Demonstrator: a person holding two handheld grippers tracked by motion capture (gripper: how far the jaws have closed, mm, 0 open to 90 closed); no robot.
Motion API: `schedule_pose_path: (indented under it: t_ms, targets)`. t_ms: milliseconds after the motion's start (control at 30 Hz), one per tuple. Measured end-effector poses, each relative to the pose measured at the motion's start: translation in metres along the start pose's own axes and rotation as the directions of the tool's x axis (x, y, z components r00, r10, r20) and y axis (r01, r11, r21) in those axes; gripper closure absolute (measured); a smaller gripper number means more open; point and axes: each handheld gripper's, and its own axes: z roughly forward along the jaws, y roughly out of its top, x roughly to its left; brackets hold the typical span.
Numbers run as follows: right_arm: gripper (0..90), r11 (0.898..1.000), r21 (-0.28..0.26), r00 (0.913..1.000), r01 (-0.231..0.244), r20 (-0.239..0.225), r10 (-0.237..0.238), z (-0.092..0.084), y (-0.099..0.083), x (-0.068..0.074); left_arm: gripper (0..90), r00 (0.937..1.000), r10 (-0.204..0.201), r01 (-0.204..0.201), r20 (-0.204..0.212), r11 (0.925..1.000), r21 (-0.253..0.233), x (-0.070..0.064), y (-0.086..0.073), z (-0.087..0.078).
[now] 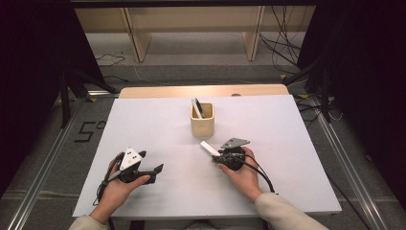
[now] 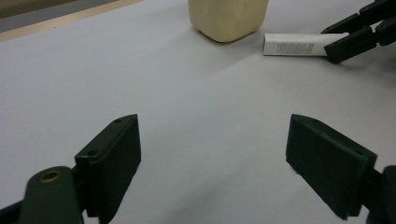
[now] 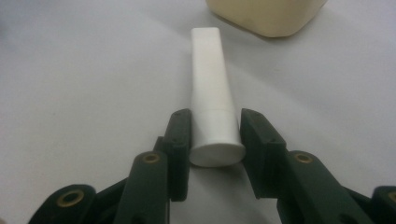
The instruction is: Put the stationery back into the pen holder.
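Now we clamp the white tube [image 3: 211,100] cap-end in our right gripper [image 3: 212,140]; it lies flat, pointing far-left toward the beige cup [image 1: 201,125]; left gripper [image 2: 215,154] gapes wide.

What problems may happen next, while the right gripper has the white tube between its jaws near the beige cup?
1. The right gripper holds the white tube only at its cap end, so the long free end may sag or swing when lifted.
2. The beige cup stands just beyond the tube's tip and looks light; a forward push might knock it.
3. The cup already holds another item, so the tube may catch on it going in.
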Motion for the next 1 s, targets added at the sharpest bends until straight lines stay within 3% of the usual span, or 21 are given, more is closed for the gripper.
schedule_pose_path:
  t_ms: [1000]
  targets:
    - [65.8, 0.996, -0.077, 0.9977, -0.044, -0.054, 0.040, -0.017, 0.010, -0.005, 17.7, 1.0000, 0.002, -0.002, 0.000, 1.0000, 0.001, 0.000, 0.000, 0.000]
